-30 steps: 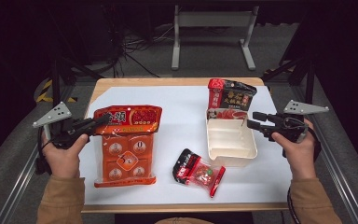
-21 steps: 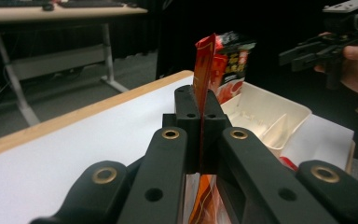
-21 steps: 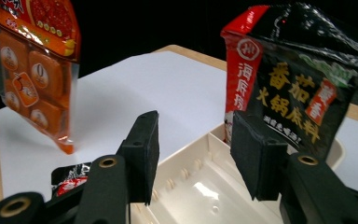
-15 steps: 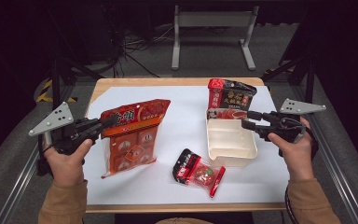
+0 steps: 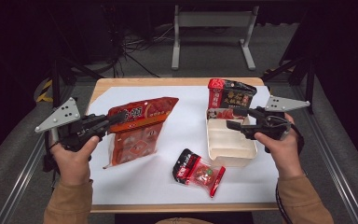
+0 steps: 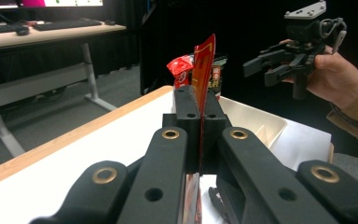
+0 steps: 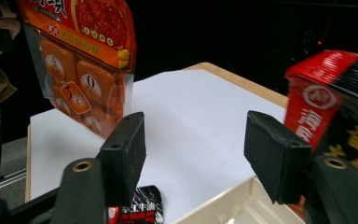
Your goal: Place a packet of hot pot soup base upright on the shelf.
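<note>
A: What's the biggest thing here?

B: The table (image 5: 121, 84), wooden, with a white sheet (image 5: 186, 121) over most of its top.

A: And on it?

B: The orange bag (image 5: 137, 128) is the largest item. It hangs tilted over the sheet's left part, lifted by its top edge, its lower corner close to the paper. In the right gripper view it hangs clear above the sheet, clear window showing round orange packs.

A: Who has it?

B: The left gripper (image 5: 116, 119). Its jaws are pressed together on the bag's header, at the left end. In the left gripper view the bag's red edge (image 6: 204, 65) rises from between the closed jaws.

A: Next?

B: A white tray (image 5: 228, 142) on the sheet's right side, lying flat, with shallow compartments. Just behind it stands a red-and-black pack (image 5: 230, 95), upright, touching or nearly touching the tray's far rim.

A: The right gripper?

B: The right gripper (image 5: 235, 119) hovers over the tray's far end, held level by the right hand (image 5: 279, 144). Its jaws stand wide apart with nothing between them; its own view shows bare paper and the tray's corner through the gap.

A: Smallest thing?

B: A small sachet (image 5: 198, 171), black and red with a clear window, lying flat near the sheet's front edge, just left of the tray's front corner and apart from the bag.
</note>
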Motion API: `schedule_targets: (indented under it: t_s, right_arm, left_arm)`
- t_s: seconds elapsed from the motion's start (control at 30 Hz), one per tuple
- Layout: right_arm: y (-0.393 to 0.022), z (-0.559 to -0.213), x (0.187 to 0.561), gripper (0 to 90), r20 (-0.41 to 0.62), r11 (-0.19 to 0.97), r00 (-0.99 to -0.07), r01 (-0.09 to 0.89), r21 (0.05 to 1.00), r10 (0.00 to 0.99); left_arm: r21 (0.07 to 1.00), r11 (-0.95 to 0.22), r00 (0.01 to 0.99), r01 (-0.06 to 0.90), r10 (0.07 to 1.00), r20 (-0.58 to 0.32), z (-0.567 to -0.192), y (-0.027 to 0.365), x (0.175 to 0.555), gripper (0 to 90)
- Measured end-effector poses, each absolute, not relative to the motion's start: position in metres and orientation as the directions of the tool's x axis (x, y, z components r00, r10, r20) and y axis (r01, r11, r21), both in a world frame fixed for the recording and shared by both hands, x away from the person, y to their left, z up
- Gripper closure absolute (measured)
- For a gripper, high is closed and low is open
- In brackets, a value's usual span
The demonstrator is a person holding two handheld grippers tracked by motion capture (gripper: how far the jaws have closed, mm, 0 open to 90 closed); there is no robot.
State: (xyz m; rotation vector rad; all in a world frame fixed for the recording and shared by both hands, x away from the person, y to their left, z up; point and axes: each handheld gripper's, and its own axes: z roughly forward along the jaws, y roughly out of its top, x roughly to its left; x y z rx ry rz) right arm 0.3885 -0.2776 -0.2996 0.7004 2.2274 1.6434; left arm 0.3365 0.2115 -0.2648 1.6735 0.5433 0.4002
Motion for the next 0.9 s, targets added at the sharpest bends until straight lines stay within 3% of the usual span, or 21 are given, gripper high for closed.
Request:
schedule_targets:
  t_s: [0.5, 0.9]
  right_arm:
    - [-0.219, -0.303, 0.393, 29.8, 0.013, 0.301, -0.905, 0.154, 0.941, 0.425]
    - [-0.185, -0.326, 0.405, 26.8, 0.008, 0.317, -0.93, 0.133, 0.939, 0.367]
  left_arm:
    - [0.99, -0.107, 0.866, 0.095, 0.499, -0.029, -0.255, 0.188, 0.339, 90.0]
    - [0.991, -0.1, 0.882, 0.093, 0.47, -0.035, -0.255, 0.174, 0.341, 90.0]
